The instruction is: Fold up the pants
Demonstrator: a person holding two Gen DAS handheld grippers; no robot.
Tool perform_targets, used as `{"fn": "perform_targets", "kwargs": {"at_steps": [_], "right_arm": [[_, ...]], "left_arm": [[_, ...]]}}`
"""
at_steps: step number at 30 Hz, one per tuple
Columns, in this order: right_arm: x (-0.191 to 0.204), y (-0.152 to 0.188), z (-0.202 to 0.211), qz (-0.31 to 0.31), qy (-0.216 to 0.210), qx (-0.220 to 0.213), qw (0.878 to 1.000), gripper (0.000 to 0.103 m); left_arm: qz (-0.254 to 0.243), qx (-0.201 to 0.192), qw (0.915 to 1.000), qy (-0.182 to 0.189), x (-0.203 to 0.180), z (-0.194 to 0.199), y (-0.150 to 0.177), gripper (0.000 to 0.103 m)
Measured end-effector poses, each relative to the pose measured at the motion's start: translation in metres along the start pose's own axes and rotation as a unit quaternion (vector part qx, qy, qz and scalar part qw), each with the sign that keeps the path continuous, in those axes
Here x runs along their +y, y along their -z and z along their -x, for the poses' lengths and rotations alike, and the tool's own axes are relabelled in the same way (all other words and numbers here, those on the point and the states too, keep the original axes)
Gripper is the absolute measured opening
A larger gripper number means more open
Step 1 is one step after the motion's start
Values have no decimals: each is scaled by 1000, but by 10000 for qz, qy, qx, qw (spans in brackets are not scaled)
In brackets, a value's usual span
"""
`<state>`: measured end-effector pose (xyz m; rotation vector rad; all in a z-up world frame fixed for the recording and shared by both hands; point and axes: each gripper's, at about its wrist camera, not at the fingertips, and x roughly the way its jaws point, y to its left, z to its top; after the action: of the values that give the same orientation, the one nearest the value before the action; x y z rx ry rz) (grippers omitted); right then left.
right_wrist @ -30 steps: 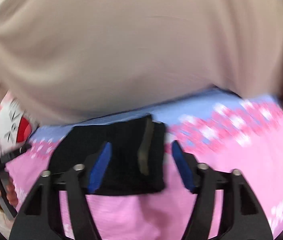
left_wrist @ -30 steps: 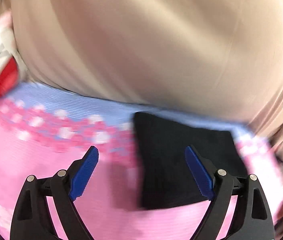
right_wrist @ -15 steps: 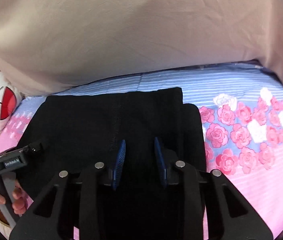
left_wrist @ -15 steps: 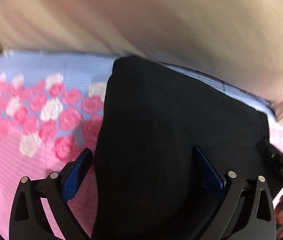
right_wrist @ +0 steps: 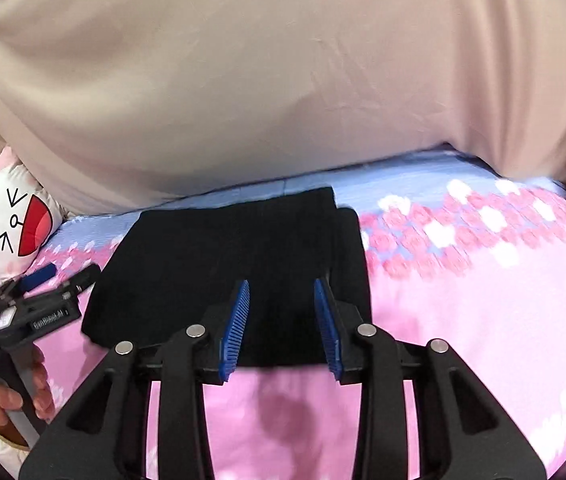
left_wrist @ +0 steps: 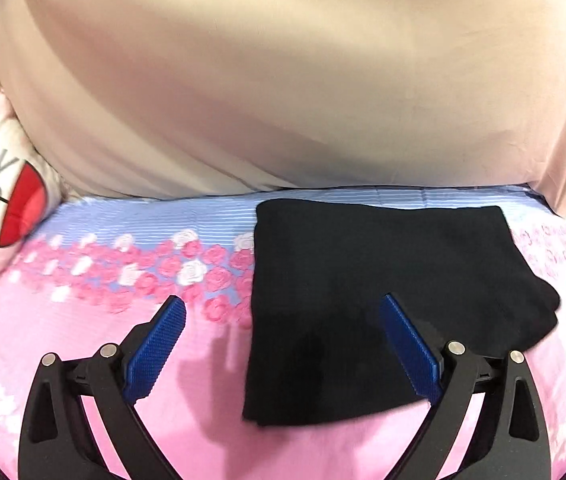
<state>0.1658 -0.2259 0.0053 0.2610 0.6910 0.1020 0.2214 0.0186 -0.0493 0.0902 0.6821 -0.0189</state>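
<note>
Two tools over folded black pants (left_wrist: pixel 363 280), left tool (left_wrist: pixel 279 340) closing from wide, "GenRobot.AI" label, right tool (right_wrist: pixel 281 320) opening, both empty

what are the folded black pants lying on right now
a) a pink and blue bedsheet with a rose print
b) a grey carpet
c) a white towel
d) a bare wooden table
a, the black pants lie flat on the bedsheet, pink with a blue striped band and rows of pink and white roses, in both wrist views.
</note>
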Motion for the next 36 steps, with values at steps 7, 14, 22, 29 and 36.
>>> {"fn": "perform_targets", "kwargs": {"at_steps": [7,14,22,29,36], "right_arm": [[8,31,33,-129,114,-159,9997,33],[20,49,62,-18,159,-241,9996,35],[37,70,97,270,307,-447,9982,60],[48,98,122,468,510,-543,9961,87],[50,120,128,563,523,-389,9963,88]], "left_arm": [[-138,55,9999,31,-4,44,15,96],[-296,0,9996,9,-9,86,30,96],[-193,55,9998,0,-8,121,59,97],[-206,154,9996,-69,-6,139,85,97],[-289,194,9994,-51,-14,153,100,97]]}}
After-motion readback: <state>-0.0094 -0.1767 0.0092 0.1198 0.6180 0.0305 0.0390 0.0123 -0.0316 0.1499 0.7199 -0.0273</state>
